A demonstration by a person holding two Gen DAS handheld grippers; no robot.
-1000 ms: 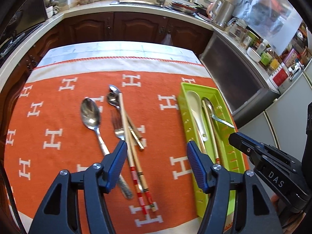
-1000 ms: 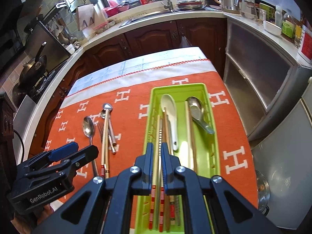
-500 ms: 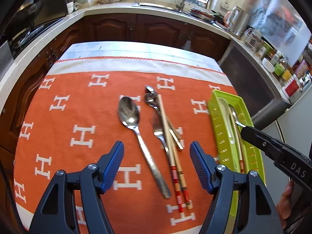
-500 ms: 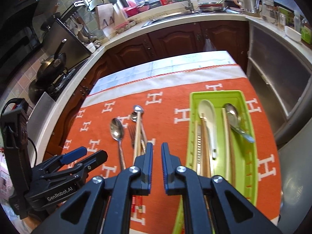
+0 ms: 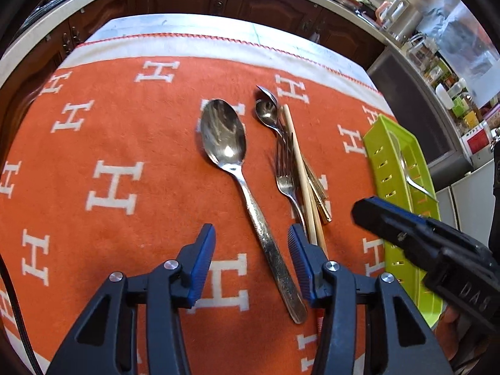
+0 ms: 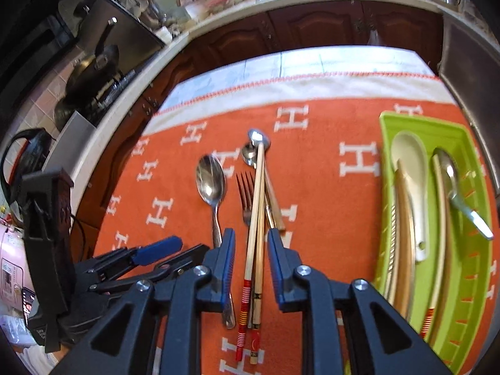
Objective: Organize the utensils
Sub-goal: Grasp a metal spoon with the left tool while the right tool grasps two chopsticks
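Observation:
A large steel spoon [image 5: 237, 168] lies on the orange cloth, also in the right wrist view [image 6: 211, 184]. Beside it lie a fork [image 5: 286, 178], two small spoons [image 5: 267, 111] and a pair of wooden chopsticks [image 6: 254, 225]. My left gripper [image 5: 251, 247] is open and empty, its fingers either side of the large spoon's handle, above it. My right gripper [image 6: 250, 256] is open and empty, its fingers either side of the chopsticks. The green utensil tray [image 6: 475, 212] at the right holds a white spoon [image 6: 411, 168], a steel spoon [image 6: 450, 175] and chopsticks.
The orange cloth [image 5: 125, 143] with white H marks covers the table. Dark wooden cabinets [image 6: 312, 28] and a counter stand behind. A stove with a pan [image 6: 93, 65] is at the far left. A grey appliance [image 5: 415, 106] stands right of the table.
Both grippers moved left and down toward the loose utensils. The right gripper went from shut over the tray to open around the chopsticks. The left gripper now brackets the large spoon's handle.

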